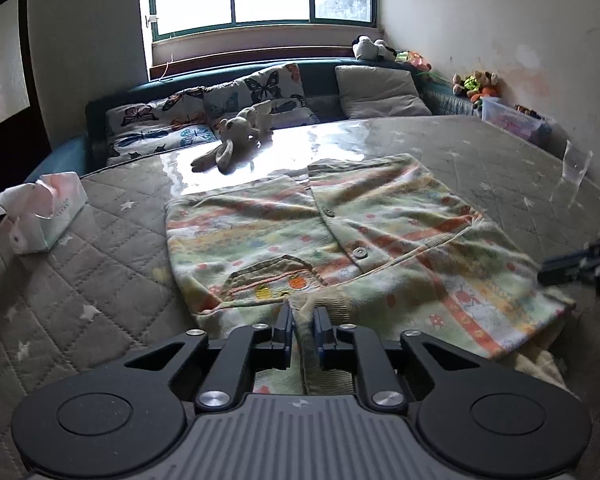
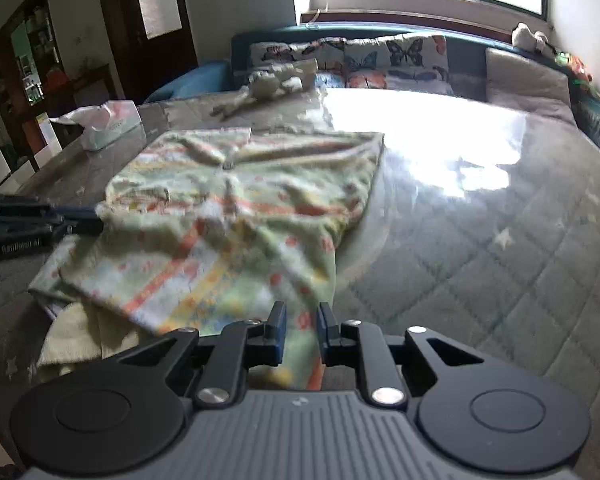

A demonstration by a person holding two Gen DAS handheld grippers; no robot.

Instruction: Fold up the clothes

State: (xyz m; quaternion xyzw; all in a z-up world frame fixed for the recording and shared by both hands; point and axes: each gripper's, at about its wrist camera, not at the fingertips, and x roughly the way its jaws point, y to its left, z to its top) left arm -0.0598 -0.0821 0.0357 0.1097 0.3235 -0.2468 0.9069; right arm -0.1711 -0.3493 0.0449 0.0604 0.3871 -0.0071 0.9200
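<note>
A pastel green and yellow cardigan [image 1: 340, 224] with orange stripes, buttons and a small pocket lies spread on the quilted mattress [image 1: 100, 248]. In the left wrist view my left gripper [image 1: 302, 318] is shut on the ribbed near edge of the cardigan, below the pocket. In the right wrist view my right gripper [image 2: 300, 320] is shut on a strip of the same cardigan [image 2: 228, 216] at its near right corner, which is lifted a little. Each gripper shows in the other's view: the right gripper [image 1: 546, 274] at the cardigan's right edge, the left gripper [image 2: 96, 218] at its left edge.
A tissue box [image 1: 48, 216] sits at the mattress's left edge. A plush rabbit [image 1: 232, 140] lies beyond the cardigan, with butterfly pillows [image 1: 160, 128] and a grey pillow [image 1: 380, 92] behind. A clear plastic cup [image 1: 576, 164], a storage box [image 1: 516, 120] and soft toys line the right wall.
</note>
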